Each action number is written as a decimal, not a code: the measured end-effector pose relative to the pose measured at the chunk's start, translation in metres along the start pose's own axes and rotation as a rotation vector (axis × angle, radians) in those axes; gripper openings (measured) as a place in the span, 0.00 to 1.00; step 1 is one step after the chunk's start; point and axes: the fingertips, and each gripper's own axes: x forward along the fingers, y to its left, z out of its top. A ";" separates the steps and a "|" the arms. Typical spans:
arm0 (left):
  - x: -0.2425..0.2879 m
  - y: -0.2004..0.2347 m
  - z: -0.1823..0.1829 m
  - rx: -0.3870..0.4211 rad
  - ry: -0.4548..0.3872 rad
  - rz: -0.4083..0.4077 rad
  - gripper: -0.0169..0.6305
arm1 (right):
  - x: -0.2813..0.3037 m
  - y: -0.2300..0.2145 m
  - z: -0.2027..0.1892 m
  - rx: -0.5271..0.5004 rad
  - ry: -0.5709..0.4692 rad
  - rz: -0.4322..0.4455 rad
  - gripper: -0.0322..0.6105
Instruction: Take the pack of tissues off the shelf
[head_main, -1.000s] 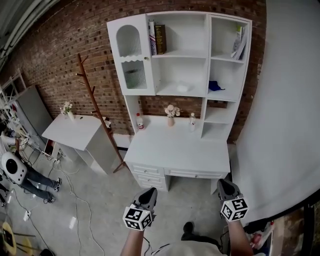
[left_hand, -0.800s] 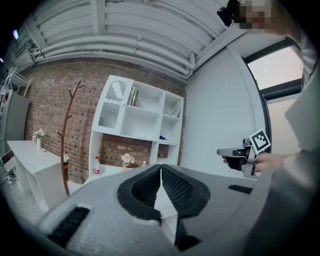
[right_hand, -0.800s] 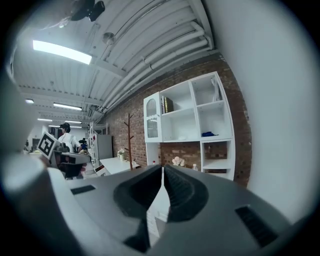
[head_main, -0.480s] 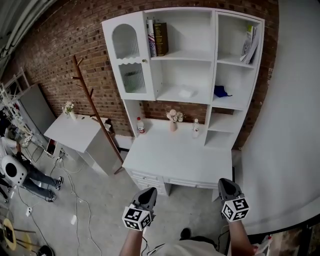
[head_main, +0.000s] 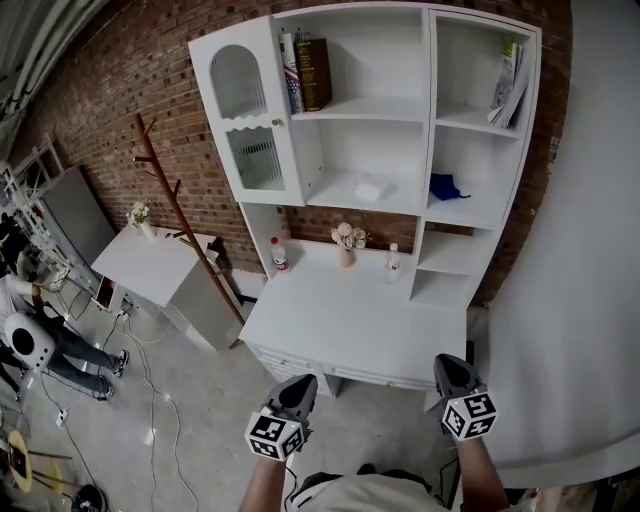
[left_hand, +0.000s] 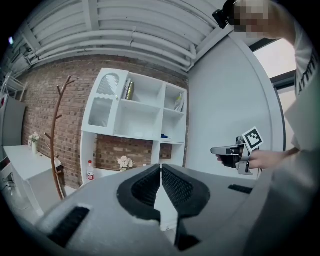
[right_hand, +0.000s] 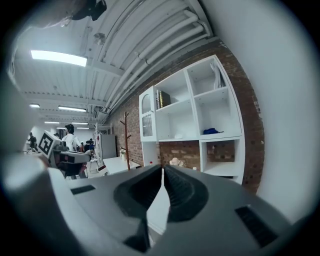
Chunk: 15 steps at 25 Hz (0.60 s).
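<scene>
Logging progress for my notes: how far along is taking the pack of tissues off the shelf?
Nothing is done yet: the small white pack of tissues lies on the white hutch's middle shelf. In hand: nothing; the left hand-held gripper and right hand-held gripper are shut and empty, short of the white desk. Left: reach, grasp, lift it off.

On tabletop (head_main: 350, 325): flower vase (head_main: 347, 243) between red-capped bottle (head_main: 279, 254) and clear bottle (head_main: 394, 262). Wooden coat rack (head_main: 178, 215) left of it, against brick wall (head_main: 120, 100).
</scene>
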 end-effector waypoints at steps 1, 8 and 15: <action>0.005 -0.001 0.001 0.004 0.002 -0.001 0.07 | 0.003 -0.004 0.001 -0.002 0.001 0.003 0.10; 0.029 0.004 0.002 -0.008 0.014 0.022 0.07 | 0.017 -0.023 -0.003 0.005 0.019 0.014 0.10; 0.040 0.021 -0.001 -0.031 0.018 0.047 0.07 | 0.036 -0.025 -0.004 0.003 0.033 0.021 0.10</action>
